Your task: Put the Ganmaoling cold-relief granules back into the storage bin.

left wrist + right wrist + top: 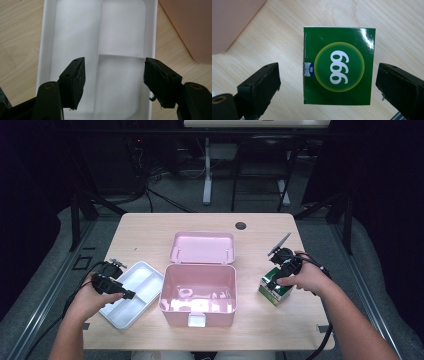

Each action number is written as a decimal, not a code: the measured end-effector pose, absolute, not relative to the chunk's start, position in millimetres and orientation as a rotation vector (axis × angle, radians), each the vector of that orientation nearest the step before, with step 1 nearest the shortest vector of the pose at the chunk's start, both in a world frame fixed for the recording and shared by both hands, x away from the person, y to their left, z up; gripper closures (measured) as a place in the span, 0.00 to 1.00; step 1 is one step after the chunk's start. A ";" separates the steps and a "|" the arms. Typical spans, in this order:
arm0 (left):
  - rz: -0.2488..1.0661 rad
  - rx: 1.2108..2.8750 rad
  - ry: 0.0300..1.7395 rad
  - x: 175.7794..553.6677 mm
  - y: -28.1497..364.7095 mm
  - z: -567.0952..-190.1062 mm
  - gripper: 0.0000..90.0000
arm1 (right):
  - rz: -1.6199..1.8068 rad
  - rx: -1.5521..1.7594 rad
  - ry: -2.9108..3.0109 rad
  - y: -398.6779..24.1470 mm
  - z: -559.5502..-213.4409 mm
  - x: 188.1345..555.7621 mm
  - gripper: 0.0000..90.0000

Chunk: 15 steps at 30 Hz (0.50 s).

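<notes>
Left side first. My left gripper (131,295) hangs over the white tray (145,270), which lies at the near left of the table (150,227), just beside the pink box (198,320). In the left gripper view the jaws stand spread, nothing between the pads, the tray's divider (100,30) running away below them. The tray looks like thin moulded plastic: light, stiff, slick. I judge the rim the only sound hold.

Centre: the pink box sits open, its lid (202,247) lying flat on the far side, some pale small items inside, too blurred to name.

Right side. My right gripper (274,282) hovers over the green carton (274,292), which stands on the table near right, well apart from the pink box. In the right gripper view the green carton (339,66) lies squarely between my jaws, which are spread wide on either side, pads clear of it. I judge it light, thin cardboard, glossy and apt to dent; take it across the two flat side faces, gently.
</notes>
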<state>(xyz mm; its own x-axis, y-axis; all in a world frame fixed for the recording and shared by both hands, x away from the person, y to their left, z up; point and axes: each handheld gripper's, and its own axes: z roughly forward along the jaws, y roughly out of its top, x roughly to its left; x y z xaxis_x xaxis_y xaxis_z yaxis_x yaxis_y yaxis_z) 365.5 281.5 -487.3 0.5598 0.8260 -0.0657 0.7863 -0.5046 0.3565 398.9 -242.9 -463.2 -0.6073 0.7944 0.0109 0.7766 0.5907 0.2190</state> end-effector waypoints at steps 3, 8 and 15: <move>0.156 2.455 1.319 365.7 281.5 -487.8 0.38 | 0.267 1.360 2.723 -242.6 -468.4 405.2 0.06; 0.152 2.455 1.320 365.9 282.9 -488.5 0.38 | 0.229 1.369 2.724 -242.0 -474.0 410.1 0.05; 0.147 2.453 1.324 366.1 284.8 -488.8 0.38 | 0.213 1.376 2.741 -242.7 -480.1 412.6 0.06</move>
